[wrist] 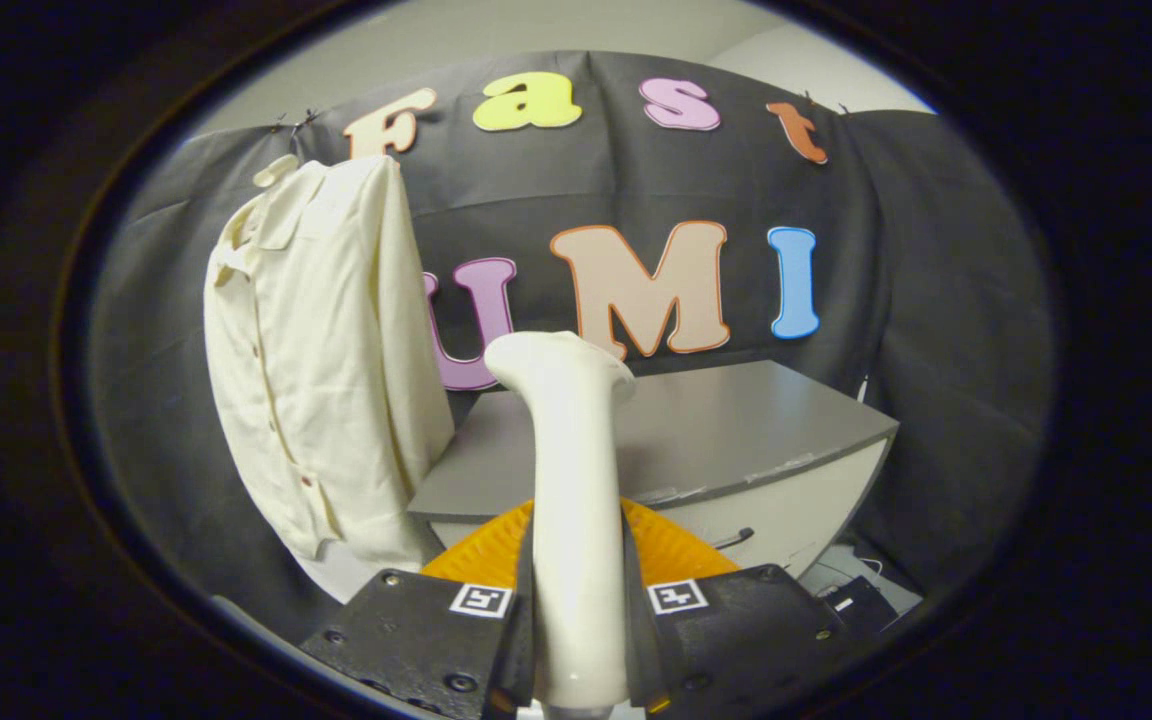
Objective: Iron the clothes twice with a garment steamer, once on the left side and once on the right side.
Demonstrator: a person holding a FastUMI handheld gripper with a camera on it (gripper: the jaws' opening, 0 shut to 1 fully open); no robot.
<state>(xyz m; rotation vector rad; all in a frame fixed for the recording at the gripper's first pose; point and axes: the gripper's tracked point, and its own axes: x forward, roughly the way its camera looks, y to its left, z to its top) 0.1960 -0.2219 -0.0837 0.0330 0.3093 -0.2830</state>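
at the bottom centre of the frame, the gripper (576, 640) was closed on the handle of a cream garment steamer (571, 480), one finger pressing each side of it. the steamer rose upright from between the fingers, its flared head reaching the middle of the frame. just behind the handle, low down, sat an orange ribbed piece (666, 548); what it belonged to could not be told. beyond the fingers stood a grey table (726, 420) with a pale front below its edge. at the upper left of the frame a cream button-front shirt (321, 350) hung against the black cloth wall (936, 300), its hem dropping beside the table's left corner. the steamer head was well apart from the shirt, to its right. judging from this, neither pass looked begun. to do the step well, the head would likely need turning toward the fabric, brought close to one side near the collar, and drawn down slowly and steadily, keeping the grip firm so the handle did not twist.
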